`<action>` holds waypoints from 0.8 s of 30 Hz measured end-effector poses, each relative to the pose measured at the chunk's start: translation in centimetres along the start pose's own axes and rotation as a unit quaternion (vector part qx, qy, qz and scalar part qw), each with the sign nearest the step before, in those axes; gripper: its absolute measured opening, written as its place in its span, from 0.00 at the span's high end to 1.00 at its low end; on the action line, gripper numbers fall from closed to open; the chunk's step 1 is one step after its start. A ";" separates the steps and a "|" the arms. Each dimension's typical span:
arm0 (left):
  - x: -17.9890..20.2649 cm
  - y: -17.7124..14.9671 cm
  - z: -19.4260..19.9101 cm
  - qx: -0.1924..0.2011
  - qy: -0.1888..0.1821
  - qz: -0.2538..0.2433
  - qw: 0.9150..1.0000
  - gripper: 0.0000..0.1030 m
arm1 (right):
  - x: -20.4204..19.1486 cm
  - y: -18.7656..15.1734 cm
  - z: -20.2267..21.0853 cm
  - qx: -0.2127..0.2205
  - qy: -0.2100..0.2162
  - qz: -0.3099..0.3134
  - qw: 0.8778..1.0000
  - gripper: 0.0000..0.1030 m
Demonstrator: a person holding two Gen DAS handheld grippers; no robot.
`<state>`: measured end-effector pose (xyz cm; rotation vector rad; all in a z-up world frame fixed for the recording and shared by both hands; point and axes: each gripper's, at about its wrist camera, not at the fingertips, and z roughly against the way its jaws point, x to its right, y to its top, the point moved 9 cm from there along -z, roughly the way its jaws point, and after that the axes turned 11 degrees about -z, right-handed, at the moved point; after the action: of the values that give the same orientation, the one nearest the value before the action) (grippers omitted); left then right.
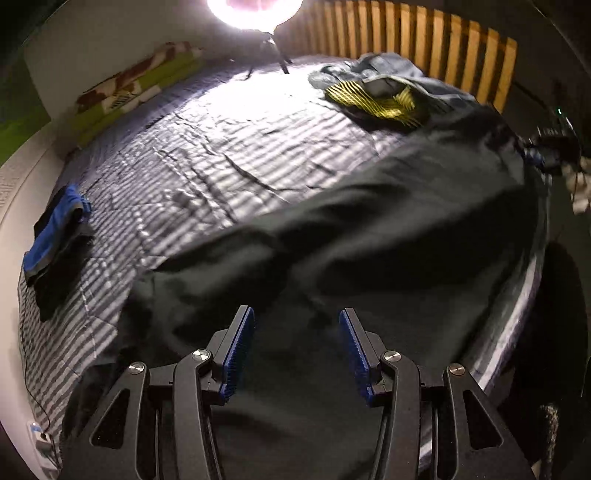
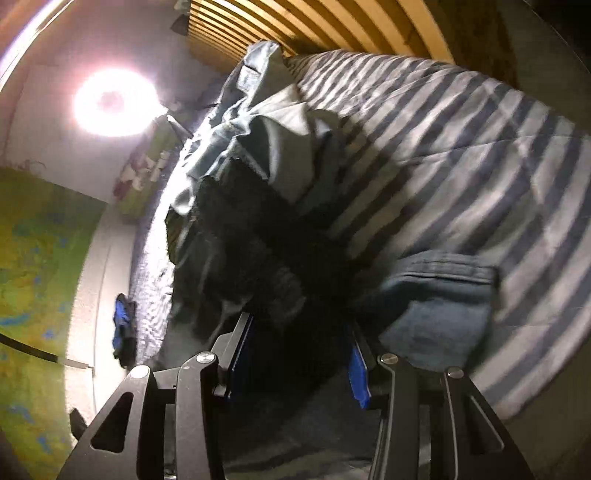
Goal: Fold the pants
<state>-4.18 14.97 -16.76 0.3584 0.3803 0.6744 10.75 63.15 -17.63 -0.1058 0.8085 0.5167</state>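
Dark pants lie stretched across the striped bedspread, from the near edge toward the far right. My left gripper hovers open just over their near end, with cloth below the blue pads and nothing pinched. In the right wrist view, my right gripper stands wide open with bunched black fabric lying between its fingers. This view is blurred, so I cannot tell if the pads touch the cloth. The right gripper also shows small at the pants' far end.
A heap of grey-blue clothes and a black-and-yellow garment lies near the slatted wooden headboard. A folded blue-and-black stack sits at the left edge. A ring light stands at the back. Folded blue-grey cloth lies right of my right gripper.
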 end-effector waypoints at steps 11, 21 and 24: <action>0.3 -0.4 -0.4 -0.011 -0.012 0.015 1.000 0.50 | -8.2 -6.9 2.6 0.086 -0.062 0.267 0.958 0.91; -0.1 -1.1 -0.8 -0.019 -0.012 0.016 1.000 0.50 | -2.3 -3.2 1.4 0.066 -0.078 0.155 0.983 0.69; -0.3 -1.1 -0.8 -0.020 -0.011 0.019 1.000 0.50 | -1.4 -1.8 1.5 0.055 -0.047 0.123 0.990 0.64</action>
<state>-4.13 14.11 -17.86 0.3360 0.3403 0.7141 11.86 61.42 -15.76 0.1199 0.7606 0.7031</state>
